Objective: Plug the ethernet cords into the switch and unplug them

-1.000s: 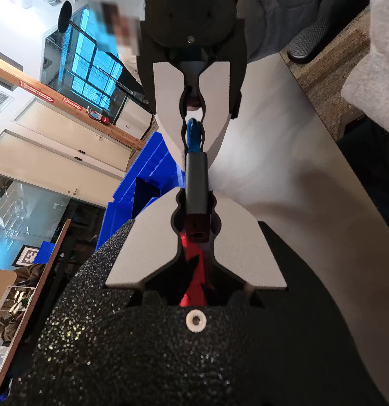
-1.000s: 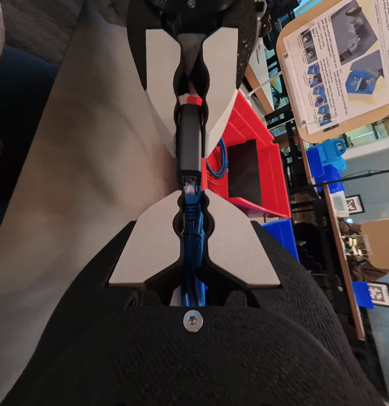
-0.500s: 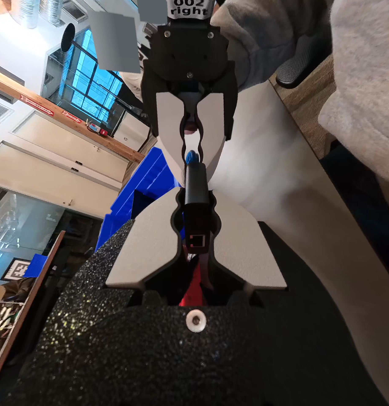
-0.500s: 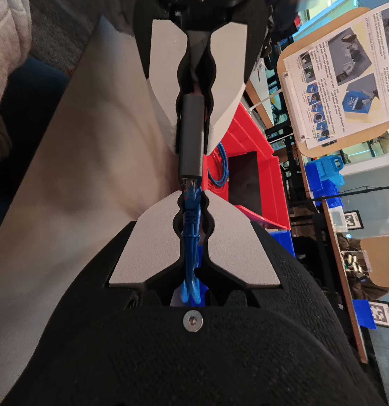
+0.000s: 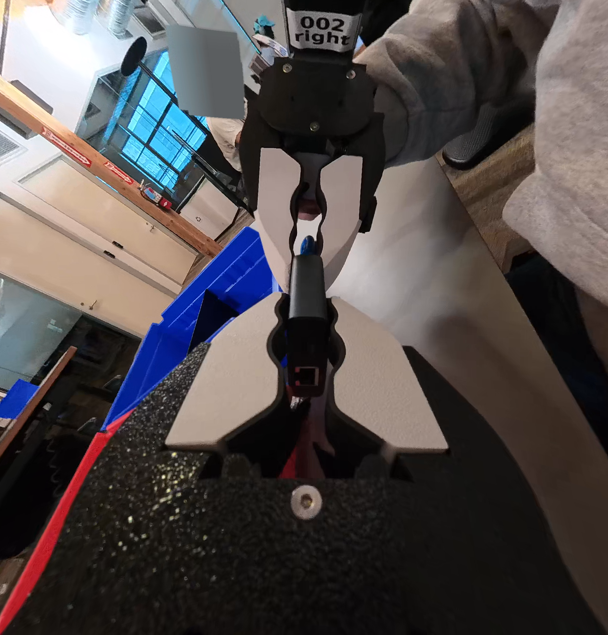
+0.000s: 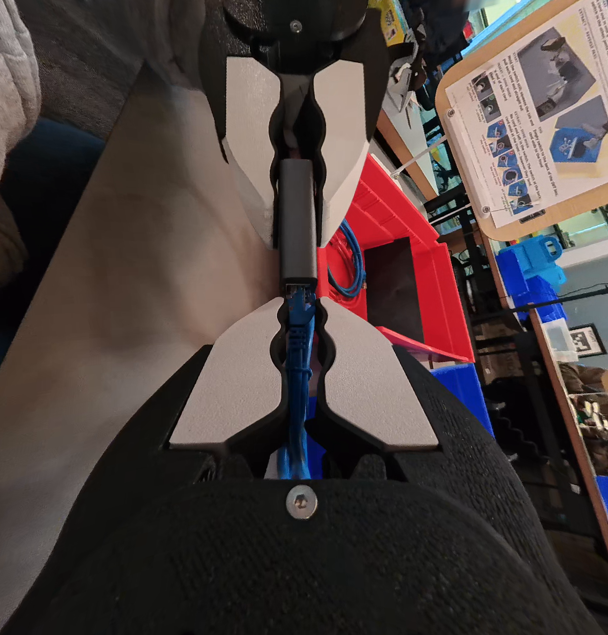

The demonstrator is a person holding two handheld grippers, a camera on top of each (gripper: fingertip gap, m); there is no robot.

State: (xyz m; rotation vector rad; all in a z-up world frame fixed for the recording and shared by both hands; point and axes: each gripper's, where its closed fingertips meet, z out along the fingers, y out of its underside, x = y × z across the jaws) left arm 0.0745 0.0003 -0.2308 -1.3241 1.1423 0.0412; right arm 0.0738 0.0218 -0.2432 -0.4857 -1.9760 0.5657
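The left tool [image 5: 307, 302] pinches the small, rigid dark-grey metal switch block [image 5: 306, 292] above the bench [image 6: 141, 275], while the right tool [image 6: 300, 302] clamps the blue cord's stiff plastic plug boot [image 6: 297, 330], probably the best hold since the cable's floppy.

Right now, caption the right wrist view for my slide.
Right gripper plugging blue ethernet cord into dark switch held by left gripper.

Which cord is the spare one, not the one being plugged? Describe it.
Find the red bin on the table's far side in the right wrist view. The spare is the loose blue coil lying inside it. The other blue cord is clamped in the right gripper at the dark switch.
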